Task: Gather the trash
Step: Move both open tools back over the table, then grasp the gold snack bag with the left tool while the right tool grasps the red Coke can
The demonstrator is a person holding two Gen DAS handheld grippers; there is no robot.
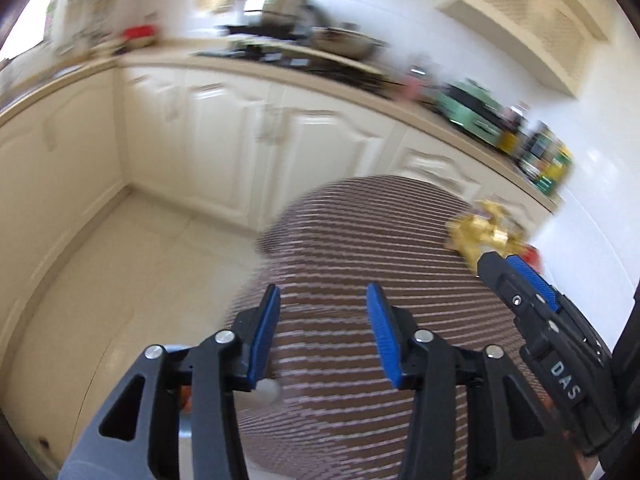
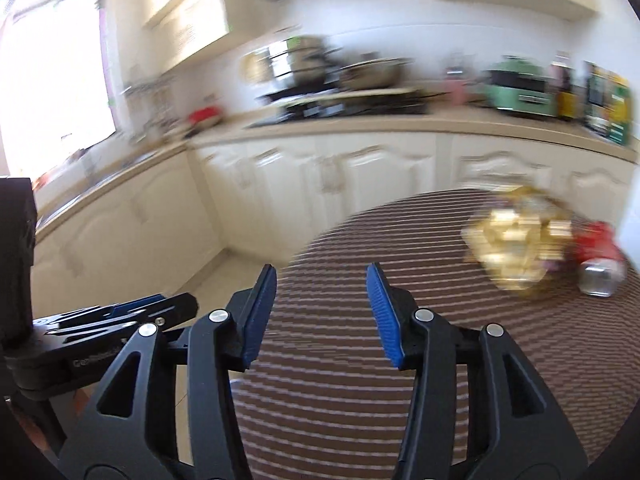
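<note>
A crumpled gold wrapper (image 2: 514,246) lies on the far right of a round table with a brown striped cloth (image 2: 400,360). A red can (image 2: 598,258) lies on its side just right of the wrapper. In the left wrist view the gold wrapper (image 1: 482,232) shows at the table's right edge. My left gripper (image 1: 322,328) is open and empty above the table's left part. My right gripper (image 2: 322,312) is open and empty over the table, left of the wrapper; in the left wrist view it (image 1: 516,276) reaches toward the wrapper. Both views are motion-blurred.
Cream kitchen cabinets (image 2: 360,176) with a beige counter run behind the table. On the counter stand pots (image 2: 360,72), a green appliance (image 2: 520,88) and bottles and boxes (image 2: 608,100). Pale tiled floor (image 1: 120,300) lies left of the table.
</note>
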